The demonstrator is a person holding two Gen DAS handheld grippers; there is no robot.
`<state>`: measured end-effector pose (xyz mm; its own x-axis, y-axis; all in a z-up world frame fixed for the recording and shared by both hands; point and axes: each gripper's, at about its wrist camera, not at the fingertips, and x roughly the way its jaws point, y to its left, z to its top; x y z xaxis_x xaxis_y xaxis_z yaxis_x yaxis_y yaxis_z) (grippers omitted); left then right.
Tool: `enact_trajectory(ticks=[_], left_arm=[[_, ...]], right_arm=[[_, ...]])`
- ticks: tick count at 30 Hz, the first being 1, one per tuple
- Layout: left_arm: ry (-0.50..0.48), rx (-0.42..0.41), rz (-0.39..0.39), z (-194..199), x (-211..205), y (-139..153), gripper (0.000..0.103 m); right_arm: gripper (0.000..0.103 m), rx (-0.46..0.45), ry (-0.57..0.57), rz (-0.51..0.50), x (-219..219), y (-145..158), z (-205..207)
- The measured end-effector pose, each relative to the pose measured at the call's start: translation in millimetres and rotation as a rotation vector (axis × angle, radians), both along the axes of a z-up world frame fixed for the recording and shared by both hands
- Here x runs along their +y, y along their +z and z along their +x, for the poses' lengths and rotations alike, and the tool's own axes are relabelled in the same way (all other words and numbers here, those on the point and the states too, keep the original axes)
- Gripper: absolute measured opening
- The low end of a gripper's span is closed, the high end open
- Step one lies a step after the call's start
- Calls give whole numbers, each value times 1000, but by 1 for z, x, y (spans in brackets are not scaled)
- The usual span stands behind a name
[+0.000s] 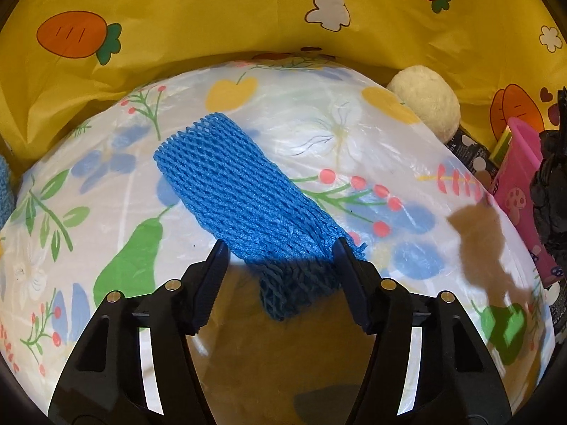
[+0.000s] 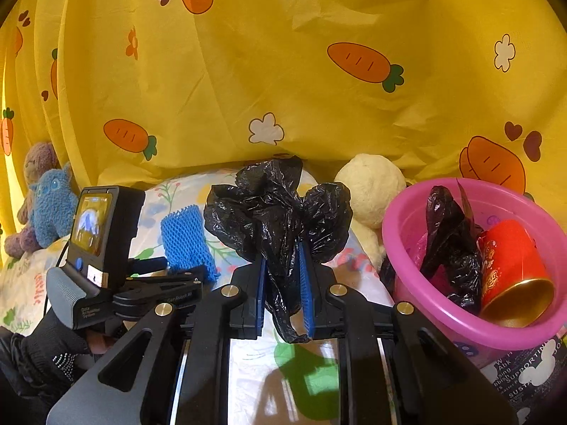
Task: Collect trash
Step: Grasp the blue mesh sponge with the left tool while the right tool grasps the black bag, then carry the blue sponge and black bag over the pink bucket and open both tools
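Two jaws — right gripper (image 2: 285, 283) clenching black bag (image 2: 280, 209), left gripper (image 1: 280, 265) released around blue net (image 1: 241, 191).

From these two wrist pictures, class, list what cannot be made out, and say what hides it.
- Pink tub contents, right wrist view: a black bag hides what lies beneath.
- Blue foam net, left wrist view: whether the left gripper pinches it is unclear.
- Black bag, left wrist view: cut off by the edge.

A white plastic sheet printed with flowers, pears and berries (image 1: 319, 124) covers the surface; on it lie a flat blue foam-net sleeve (image 1: 234, 191), a pink plastic basin (image 2: 418, 219), a cream plush ball (image 2: 372, 184) and, at the far left, a blue plush toy (image 2: 53, 205)
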<state>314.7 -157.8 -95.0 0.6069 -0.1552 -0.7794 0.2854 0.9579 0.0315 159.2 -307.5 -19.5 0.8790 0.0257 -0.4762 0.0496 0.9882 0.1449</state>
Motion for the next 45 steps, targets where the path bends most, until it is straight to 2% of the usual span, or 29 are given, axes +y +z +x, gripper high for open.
enact_trajectory(ticks=[2, 4, 5, 7, 11, 15, 21, 28, 36, 45], left_arm=[[-14, -5, -4, 0, -3, 1, 42], [-25, -8, -6, -2, -5, 2, 21], [-27, -8, -3, -2, -6, 2, 15], [-33, -10, 0, -2, -8, 2, 10], [-33, -20, -4, -4, -7, 4, 8], [-28, -70, -15, -14, 1, 14, 7], [-32, -164, -82, -42, 29, 50, 7], [-65, -283, -149, -94, 49, 96, 7], [-243, -337, -214, -147, 4, 130, 7], [-457, -340, -276, -174, -79, 140, 7]], right_arm=[[18, -1, 2, -1, -1, -1, -4], [18, 1, 8, 1, -1, -3, -7], [18, 1, 12, 1, -1, -3, -8], [18, 1, 17, 0, -1, -4, -11], [18, -4, 26, -6, -1, -2, -18], [18, -18, 25, -7, -1, 3, -26], [18, -48, 15, -24, -3, 11, -45], [18, -91, -27, -34, -14, 22, -76], [18, -124, -113, -35, -38, 36, -105], [18, -133, -234, -7, -83, 40, -121]])
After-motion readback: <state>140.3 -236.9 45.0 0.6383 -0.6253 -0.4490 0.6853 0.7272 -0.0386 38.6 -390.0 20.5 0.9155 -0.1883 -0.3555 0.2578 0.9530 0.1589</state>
